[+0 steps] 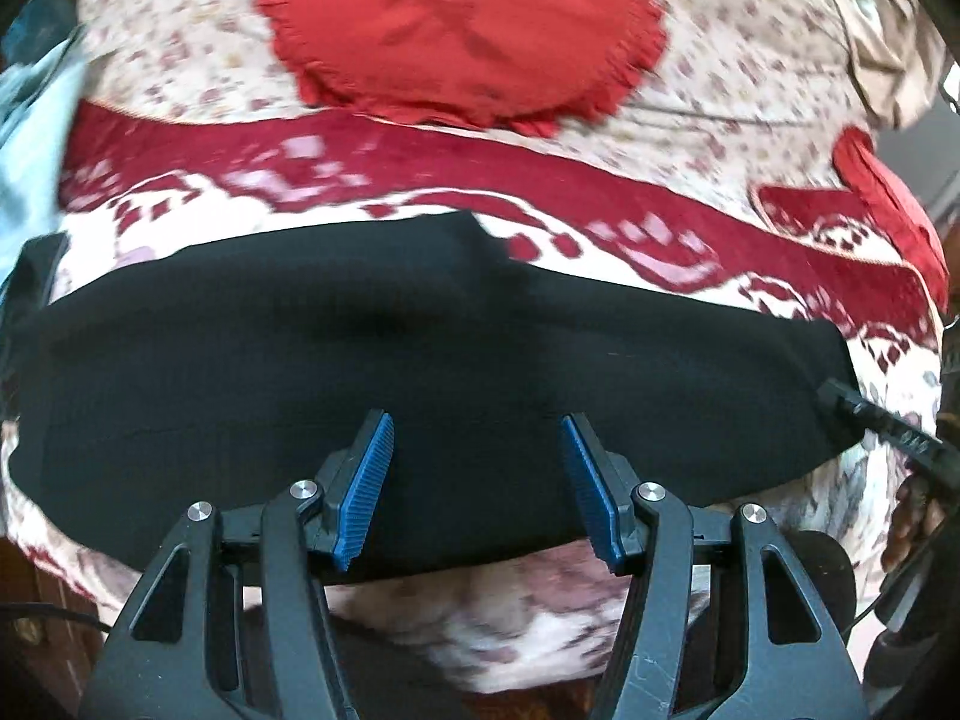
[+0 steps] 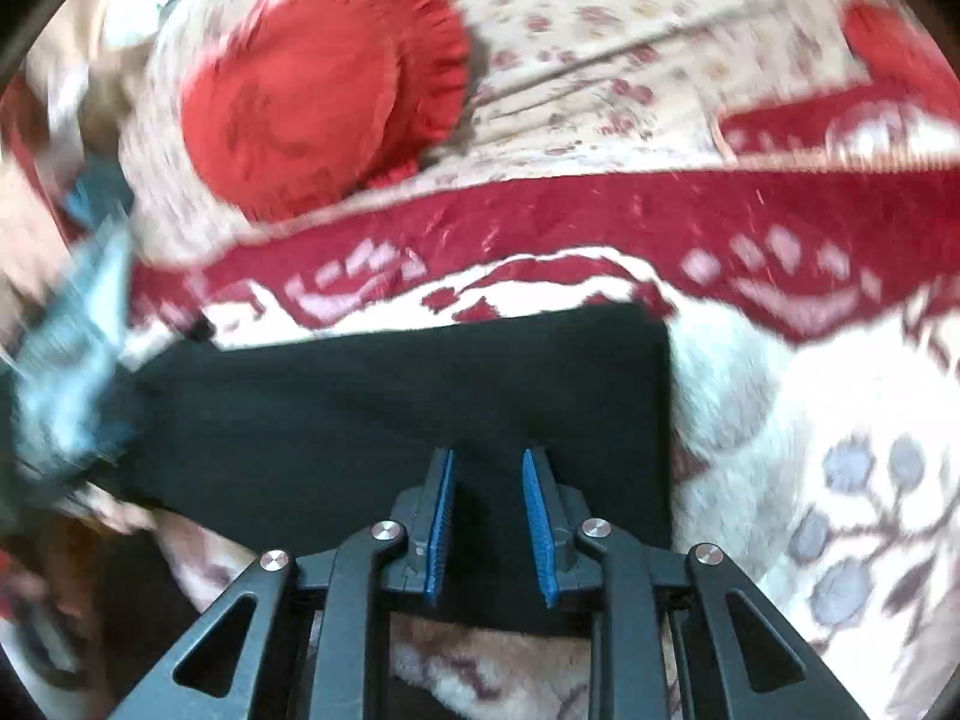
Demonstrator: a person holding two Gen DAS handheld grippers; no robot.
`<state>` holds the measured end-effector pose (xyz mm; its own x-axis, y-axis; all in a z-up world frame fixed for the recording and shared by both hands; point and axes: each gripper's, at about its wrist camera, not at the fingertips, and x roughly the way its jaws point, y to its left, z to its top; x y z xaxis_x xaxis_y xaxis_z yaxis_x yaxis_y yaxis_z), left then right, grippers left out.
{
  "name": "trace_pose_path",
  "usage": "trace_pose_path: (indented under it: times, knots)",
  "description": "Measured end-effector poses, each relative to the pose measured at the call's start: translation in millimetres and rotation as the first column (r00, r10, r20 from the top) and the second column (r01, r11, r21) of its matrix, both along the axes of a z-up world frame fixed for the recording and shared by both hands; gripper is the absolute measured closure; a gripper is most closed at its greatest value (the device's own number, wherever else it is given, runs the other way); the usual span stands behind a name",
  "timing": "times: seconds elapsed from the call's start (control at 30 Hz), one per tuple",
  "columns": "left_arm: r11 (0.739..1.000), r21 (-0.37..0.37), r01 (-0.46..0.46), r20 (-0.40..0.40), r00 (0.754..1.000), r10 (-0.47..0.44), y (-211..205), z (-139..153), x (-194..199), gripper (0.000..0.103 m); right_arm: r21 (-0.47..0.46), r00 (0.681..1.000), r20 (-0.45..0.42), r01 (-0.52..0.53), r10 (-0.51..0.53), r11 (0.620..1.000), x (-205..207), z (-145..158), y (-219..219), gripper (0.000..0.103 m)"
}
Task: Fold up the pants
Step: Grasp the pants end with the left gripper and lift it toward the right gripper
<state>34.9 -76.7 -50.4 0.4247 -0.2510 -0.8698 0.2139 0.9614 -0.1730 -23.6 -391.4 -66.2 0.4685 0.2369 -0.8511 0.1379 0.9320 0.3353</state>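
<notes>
While spread flat, pants point(image 1: 420, 360) beneath open jaws.

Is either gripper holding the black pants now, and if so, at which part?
Nothing is held. The left gripper and the right gripper both stand open over the black pants, with no fabric between their blue pads.

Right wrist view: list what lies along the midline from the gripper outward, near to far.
Right gripper, jaws open → black pants → white-and-maroon patterned blanket with its dark red band → cream floral sheet.
</notes>
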Motion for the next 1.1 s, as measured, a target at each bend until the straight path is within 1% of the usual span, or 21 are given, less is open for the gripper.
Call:
trace_pose_path:
  times: [0.03,0.13,0.2,0.27,0.33,0.4,0.47,0.5,0.53,0.57,0.7,0.73,0.8,0.83,0.9,0.93,1.03,1.1]
  knots:
    - [1.0,0.005,0.011,0.002,1.0,-0.011,-6.5,0.7,-0.2,0.045,0.022,0.999,0.016,0.029,-0.029,0.999,-5.9,5.1,-10.3,0.081]
    - [0.999,0.014,0.043,0.008,0.999,-0.043,-25.1,1.1,2.3,0.045,-0.084,0.996,0.061,0.072,-0.067,0.994,-14.2,22.6,-20.5,0.08]
    - [0.998,0.012,0.058,0.003,0.998,-0.058,-35.7,0.7,5.2,0.045,-0.087,0.993,0.086,0.094,-0.086,0.992,-14.1,27.6,-27.9,0.079]
    - [0.997,0.011,0.077,0.002,0.997,-0.077,-47.1,1.5,5.4,0.045,-0.093,0.994,0.078,0.078,-0.071,0.993,-6.1,24.2,-27.6,0.079]
    - [0.996,0.016,0.092,0.009,0.996,-0.092,-55.5,4.1,4.4,0.045,-0.146,0.997,0.057,0.056,-0.048,0.988,3.8,15.2,-20.2,0.079]
    - [0.993,0.025,0.111,0.02,0.994,-0.112,-63.2,8.7,3.8,0.045,-0.189,0.998,0.023,0.06,-0.056,0.98,7.4,5.2,-19.3,0.086]
    - [0.991,0.031,0.128,0.037,0.991,-0.129,-70.7,13.1,4.3,0.045,-0.177,0.997,0.048,0.076,-0.068,0.981,2.9,6.0,-21.0,0.095]
    - [0.991,0.033,0.133,0.043,0.99,-0.134,-73.2,14.3,4.7,0.045,-0.19,0.996,0.056,0.082,-0.072,0.978,-1.1,8.1,-22.3,0.096]
    - [0.99,0.034,0.136,0.043,0.99,-0.138,-75.9,14.5,6.0,0.045,-0.212,0.996,0.062,0.083,-0.071,0.974,-3.4,9.8,-21.5,0.101]
    - [0.99,0.031,0.141,0.036,0.989,-0.142,-80.1,13.5,8.1,0.045,-0.225,0.995,0.068,0.085,-0.072,0.971,-5.6,11.2,-21.1,0.101]
    - [0.986,-0.016,0.167,0.016,0.986,-0.166,-98.8,13.0,12.3,0.045,-0.214,0.996,0.058,0.074,-0.063,0.974,-5.3,4.5,-25.9,0.101]
    - [0.984,-0.028,0.178,0.012,0.984,-0.178,-104.0,13.0,12.4,0.045,-0.193,0.996,0.047,0.077,-0.069,0.978,-4.9,-1.8,-28.2,0.101]
    - [0.976,-0.039,0.213,0.005,0.977,-0.213,-120.0,12.1,13.3,0.045,-0.152,0.993,0.068,0.103,-0.093,0.983,-8.2,-1.6,-32.4,0.101]
    - [0.972,-0.04,0.232,0.004,0.973,-0.232,-127.6,11.8,13.8,0.045,-0.114,0.99,0.088,0.124,-0.115,0.986,-13.0,1.1,-37.4,0.099]
    - [0.961,-0.049,0.272,0.0,0.962,-0.272,-145.8,11.3,16.4,0.045,-0.082,0.983,0.108,0.159,-0.15,0.984,-22.0,4.6,-44.9,0.086]
    - [0.957,-0.055,0.283,0.0,0.959,-0.284,-151.1,11.6,17.0,0.045,-0.072,0.98,0.114,0.172,-0.163,0.982,-28.8,6.2,-47.8,0.075]
    - [0.939,-0.075,0.335,0.005,0.942,-0.335,-174.8,12.2,21.7,0.045,0.006,0.982,0.122,0.148,-0.147,0.989,-45.0,3.5,-51.8,0.072]
    - [0.923,-0.075,0.377,-0.006,0.926,-0.379,-194.0,9.8,25.8,0.045,0.044,0.984,0.112,0.133,-0.137,0.99,-54.4,-2.5,-53.3,0.069]
